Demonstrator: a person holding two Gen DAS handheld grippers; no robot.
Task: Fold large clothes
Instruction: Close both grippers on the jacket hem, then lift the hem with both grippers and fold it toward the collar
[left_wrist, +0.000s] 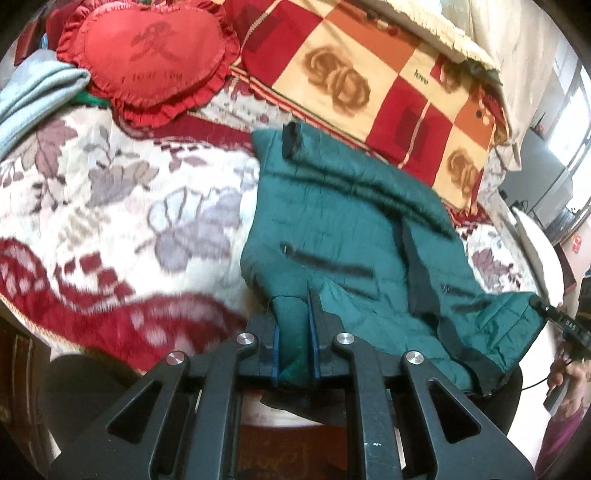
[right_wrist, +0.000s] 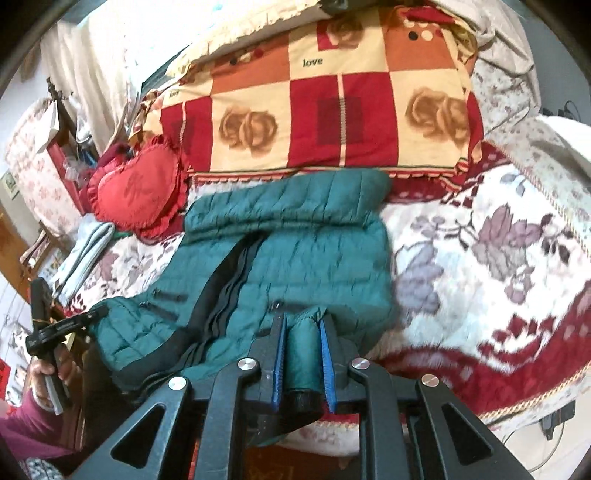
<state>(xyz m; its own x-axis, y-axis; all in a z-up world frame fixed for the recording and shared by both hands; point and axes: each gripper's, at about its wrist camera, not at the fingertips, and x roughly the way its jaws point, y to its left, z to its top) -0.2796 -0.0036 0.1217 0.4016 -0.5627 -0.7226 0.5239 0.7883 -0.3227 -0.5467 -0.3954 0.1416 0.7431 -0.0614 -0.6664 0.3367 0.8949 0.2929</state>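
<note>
Left wrist view: left gripper is clamped on a green quilted jacket's hem, lower centre. Right gripper likewise pinches its cuff. The jacket spreads mid-frame over a floral bedspread, below a checked pillow.

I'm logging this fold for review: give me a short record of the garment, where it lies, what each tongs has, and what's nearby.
garment: green quilted jacket, black zip band
surface: floral bedspread
left tongs: shut on the jacket's near hem
right tongs: shut on a bunched part of the jacket
behind: checked rose quilt
beside: red heart cushion
</note>
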